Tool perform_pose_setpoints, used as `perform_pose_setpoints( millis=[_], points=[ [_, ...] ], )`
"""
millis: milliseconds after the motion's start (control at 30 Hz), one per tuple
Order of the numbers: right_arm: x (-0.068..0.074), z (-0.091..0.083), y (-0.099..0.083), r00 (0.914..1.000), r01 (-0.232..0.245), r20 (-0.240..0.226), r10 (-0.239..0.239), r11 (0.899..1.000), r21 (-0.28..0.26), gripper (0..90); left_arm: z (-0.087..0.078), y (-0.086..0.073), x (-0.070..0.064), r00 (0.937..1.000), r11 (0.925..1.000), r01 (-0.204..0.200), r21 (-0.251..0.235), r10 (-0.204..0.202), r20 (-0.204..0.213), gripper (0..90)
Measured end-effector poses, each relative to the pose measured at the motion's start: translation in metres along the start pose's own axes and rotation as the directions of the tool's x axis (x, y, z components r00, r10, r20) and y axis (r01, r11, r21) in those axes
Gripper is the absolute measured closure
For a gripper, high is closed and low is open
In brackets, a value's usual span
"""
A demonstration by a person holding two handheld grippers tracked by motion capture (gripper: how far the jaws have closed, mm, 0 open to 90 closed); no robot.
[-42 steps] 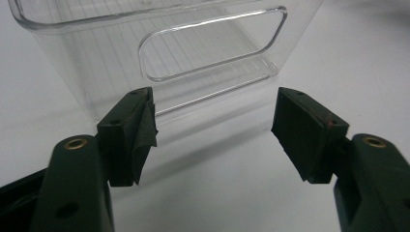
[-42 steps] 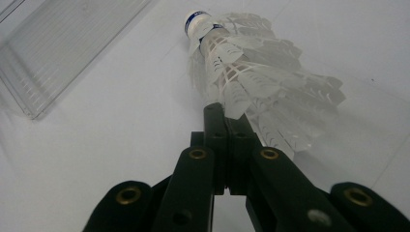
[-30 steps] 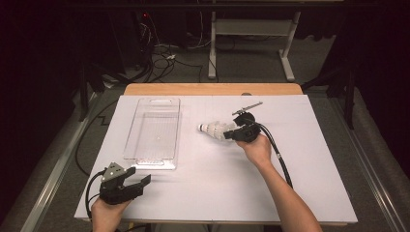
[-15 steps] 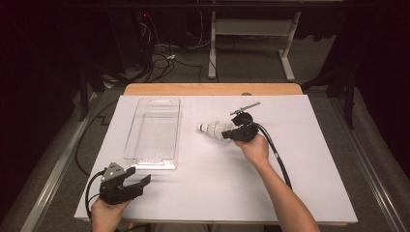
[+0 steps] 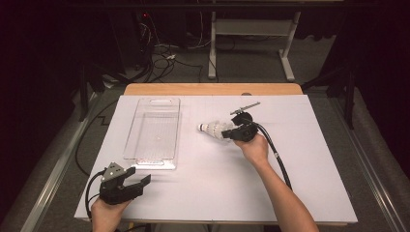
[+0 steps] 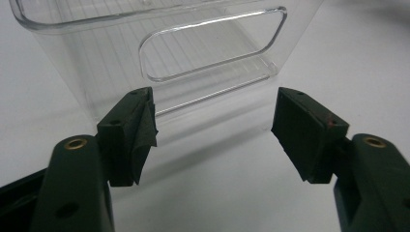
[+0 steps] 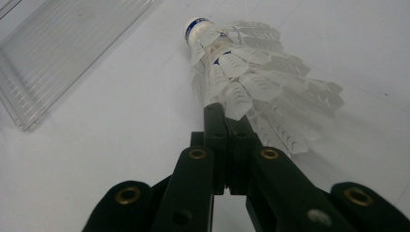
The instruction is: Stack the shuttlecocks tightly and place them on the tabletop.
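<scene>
The right gripper (image 5: pixel 231 132) pinches the feather skirt of a white shuttlecock (image 7: pixel 251 72) between jaws pressed tight, the cork tip pointing away from it toward the clear plastic bin (image 5: pixel 153 130) beyond. The left gripper (image 6: pixel 212 130) rests with jaws spread wide, holding nothing, the bin's near handle wall just ahead of it.

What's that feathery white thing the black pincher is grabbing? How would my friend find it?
Start at the big white table sheet, then the clear plastic tray on its left half. Just right of the tray lies a white feathered shuttlecock with a blue-banded cork tip, its feather skirt pinched by the right gripper.
</scene>
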State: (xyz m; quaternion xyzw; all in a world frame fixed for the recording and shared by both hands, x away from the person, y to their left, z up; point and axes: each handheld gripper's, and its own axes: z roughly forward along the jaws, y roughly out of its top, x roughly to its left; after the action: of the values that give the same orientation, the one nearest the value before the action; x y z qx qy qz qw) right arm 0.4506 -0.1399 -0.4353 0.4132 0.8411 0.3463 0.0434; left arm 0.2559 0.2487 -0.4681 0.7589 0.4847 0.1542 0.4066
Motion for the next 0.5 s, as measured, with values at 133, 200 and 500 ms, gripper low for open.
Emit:
perform_pose_setpoints(
  millis=[133,200,500],
  points=[
    [0.0,0.0005,0.0001,1.0,0.001,-0.002,-0.001,1.0,-0.002,90.0,0.0,0.0,0.0,1.0,1.0,0.0,0.0,0.0,0.0,33.1],
    [-0.0003,0.0012,-0.0002,1.0,0.002,-0.002,-0.002,1.0,-0.001,90.0,-0.0001,0.0,-0.0001,1.0,1.0,0.0,0.0,0.0,0.0,33.1],
    [-0.002,0.0021,-0.0008,1.0,-0.002,0.005,0.002,1.0,0.0,90.0,-0.0001,0.0,0.0,1.0,1.0,0.0,0.0,0.0,0.001,33.1]
  ],
)
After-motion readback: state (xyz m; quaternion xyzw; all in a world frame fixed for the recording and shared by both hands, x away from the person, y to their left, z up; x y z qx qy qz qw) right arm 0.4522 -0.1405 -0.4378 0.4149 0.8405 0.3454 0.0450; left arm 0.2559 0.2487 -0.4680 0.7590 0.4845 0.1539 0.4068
